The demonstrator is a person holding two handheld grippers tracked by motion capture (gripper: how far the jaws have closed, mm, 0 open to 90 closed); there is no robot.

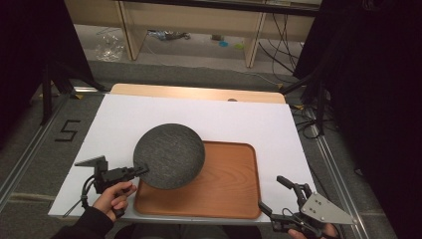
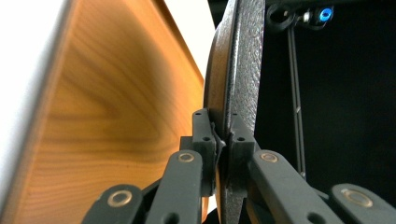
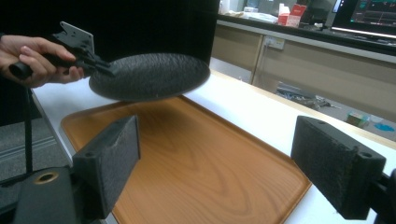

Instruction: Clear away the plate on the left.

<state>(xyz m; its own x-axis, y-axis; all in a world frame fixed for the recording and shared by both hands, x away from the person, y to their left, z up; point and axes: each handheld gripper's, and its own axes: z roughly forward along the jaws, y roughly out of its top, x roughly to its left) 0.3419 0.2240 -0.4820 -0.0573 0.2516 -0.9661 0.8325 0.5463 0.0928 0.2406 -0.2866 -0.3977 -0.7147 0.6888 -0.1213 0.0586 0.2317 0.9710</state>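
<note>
The left gripper (image 1: 141, 171) pinches the near rim of a dark, textured round plate (image 1: 169, 155), its jaws pressed tight on the thin edge; in the left gripper view the plate (image 2: 245, 70) runs edge-on straight away from the pads, dark pebbled surface on one side and a brownish one on the other. The plate hangs clear of the wooden tray (image 1: 224, 184), out ahead of the left gripper's jaws and over the tray's left part, with part of it reaching past the tray's far-left corner above the white table cover (image 1: 259, 119). It lies close to flat, slightly tipped so the far edge sits a little higher (the right gripper view shows this best). Being round, it has no true long axis; its broad face looks upward and its width spreads level from the pinch point. The risk lies in that grip: only one small spot of rim is held, so the plate's weight levers against the pads, and it may sag, swivel or slide out and clatter onto the tray, especially with a quick swing or tilt. Further right, the right gripper (image 1: 278, 196) waits past the tray's near-right corner, jaws spread wide with nothing between them.
</note>
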